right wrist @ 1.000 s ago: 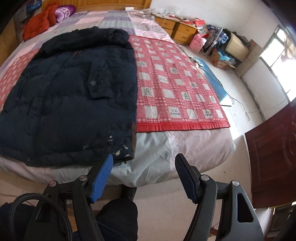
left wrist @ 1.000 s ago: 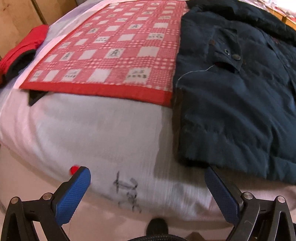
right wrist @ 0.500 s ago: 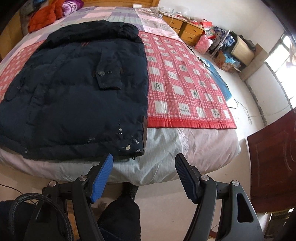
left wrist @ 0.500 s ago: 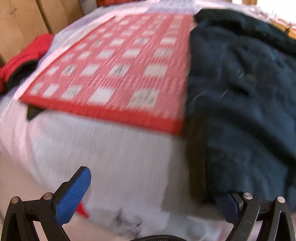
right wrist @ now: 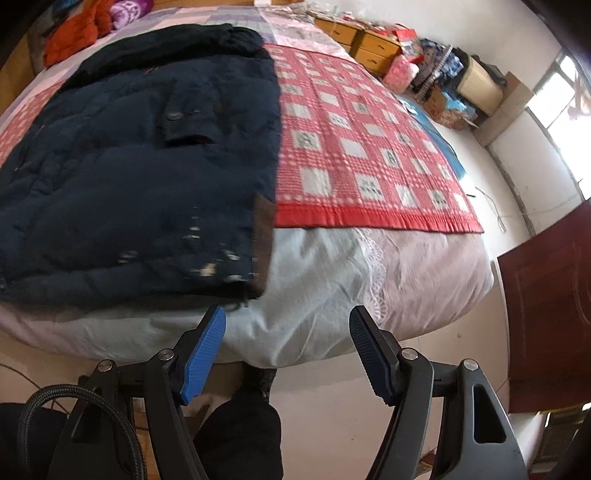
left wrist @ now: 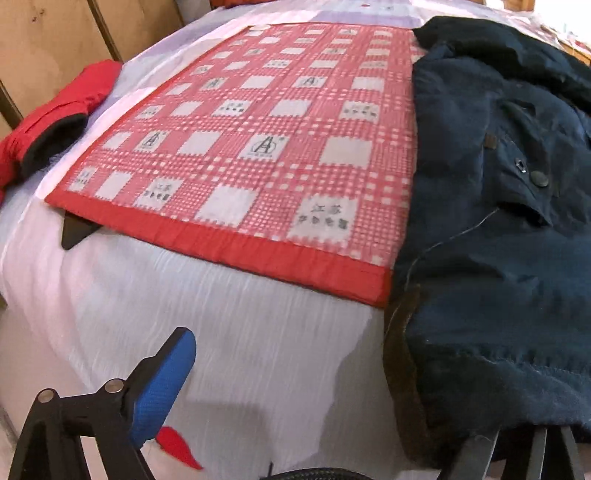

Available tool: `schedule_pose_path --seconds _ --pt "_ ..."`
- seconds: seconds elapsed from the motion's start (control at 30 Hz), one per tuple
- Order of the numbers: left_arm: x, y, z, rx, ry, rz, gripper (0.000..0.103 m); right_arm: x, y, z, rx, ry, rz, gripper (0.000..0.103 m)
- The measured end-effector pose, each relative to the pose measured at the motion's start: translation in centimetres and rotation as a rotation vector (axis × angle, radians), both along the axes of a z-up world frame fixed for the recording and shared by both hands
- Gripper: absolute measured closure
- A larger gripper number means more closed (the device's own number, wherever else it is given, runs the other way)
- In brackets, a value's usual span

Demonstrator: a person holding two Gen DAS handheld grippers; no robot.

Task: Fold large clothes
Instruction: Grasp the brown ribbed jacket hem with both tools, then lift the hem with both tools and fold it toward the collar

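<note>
A dark navy padded jacket (left wrist: 498, 240) lies flat on the bed, partly over a red checked mat (left wrist: 258, 147). My left gripper (left wrist: 332, 384) is at the jacket's lower left corner. Its left blue pad (left wrist: 166, 387) hovers over the white sheet (left wrist: 221, 314), and its right finger is hidden under the hem. The jaws are closing, with the jacket's corner at the right side of the gap and the pads not pressing it. In the right wrist view the jacket (right wrist: 129, 184) fills the left. My right gripper (right wrist: 288, 321) stands open just below the jacket's lower right corner, holding nothing.
A red garment (left wrist: 55, 122) lies at the bed's left edge beside wooden panels. Orange clothing (right wrist: 77, 33) sits near the headboard. A dresser (right wrist: 358, 40), cluttered boxes (right wrist: 443, 96) and a dark red door (right wrist: 546, 314) stand right of the bed. A person's leg (right wrist: 240, 435) shows below.
My left gripper has slid right to the jacket's corner, its right finger going under the hem and its jaws narrowing. My right gripper has sunk closer to the bed edge and the jacket's hem.
</note>
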State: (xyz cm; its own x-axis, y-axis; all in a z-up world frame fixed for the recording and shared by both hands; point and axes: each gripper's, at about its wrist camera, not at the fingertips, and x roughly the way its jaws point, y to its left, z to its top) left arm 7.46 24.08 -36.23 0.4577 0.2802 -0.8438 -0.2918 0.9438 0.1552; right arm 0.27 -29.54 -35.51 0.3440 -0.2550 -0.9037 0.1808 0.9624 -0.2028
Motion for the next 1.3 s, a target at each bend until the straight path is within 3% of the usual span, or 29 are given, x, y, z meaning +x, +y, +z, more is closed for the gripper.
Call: schedule_pose_path --seconds 0.07,0.13,0.3,0.47,0.57,0.63,0.67,0.7,0.77,0.87,0.93,0.97,1.0,1.07,1.17,1.3 --pt "0.8 -1.5 0.2 0.02 0.014 -0.024 0.03 0.1 -0.4 -0.6 0.013 -0.007 0.0 0.03" --pt "1.6 -2.1 0.4 0.014 0.014 -0.028 0.035 0.3 -0.3 -1.5 0.012 -0.016 0.025 0.03" --pt "2.6 -2.5 0.0 -0.017 0.032 0.01 0.043 1.0 0.3 -4.0 0.0 -0.023 0.066 0.03" --pt "2.7 -3.5 -0.4 0.001 0.048 0.002 0.047 2.3 -0.7 -4.2 0.062 -0.123 -0.005 0.03" --pt "3.0 -3.6 -0.9 -0.023 0.051 0.021 0.049 3.8 -1.2 -5.5 0.069 -0.111 -0.022 0.03" --pt "3.2 -4.1 -1.0 -0.024 0.049 0.014 0.058 4.5 -1.8 -5.6 0.08 -0.133 -0.047 0.03" --pt "3.2 -4.1 -1.0 -0.02 0.047 0.014 0.066 4.6 -2.1 -5.4 0.068 -0.152 -0.058 0.032" --pt "3.2 -4.1 -1.0 -0.016 0.045 0.016 0.066 4.5 -3.1 -4.9 0.037 -0.179 -0.093 0.042" --pt "2.8 -3.8 -1.0 -0.033 0.044 0.003 0.066 4.0 -5.6 -4.3 0.112 -0.22 -0.169 0.042" --pt "2.5 -3.6 -1.0 -0.044 0.045 0.01 0.067 4.5 -5.3 -4.4 0.077 -0.196 -0.112 0.043" --pt "2.9 -4.4 -1.2 -0.07 0.053 -0.011 0.074 5.2 -4.2 -4.5 0.09 -0.193 -0.076 0.057" --pt "3.2 -5.0 -1.4 -0.065 0.061 -0.031 0.075 5.8 -3.4 -4.9 0.102 -0.182 -0.051 0.072" --pt "3.5 -5.4 -1.6 -0.036 0.064 -0.04 0.075 6.1 -2.7 -5.2 0.102 -0.174 -0.035 0.077" --pt "3.8 -4.9 -1.6 -0.038 0.057 -0.018 0.077 7.1 -2.9 -5.4 0.088 -0.175 -0.046 0.08" --pt "3.5 -3.0 -1.5 -0.091 0.045 0.026 0.074 6.9 -6.2 -5.5 0.17 -0.19 -0.132 0.081" --pt "2.8 -3.1 -0.6 -0.063 0.044 0.009 0.075 6.5 -6.4 -5.0 0.144 -0.159 -0.099 0.08"
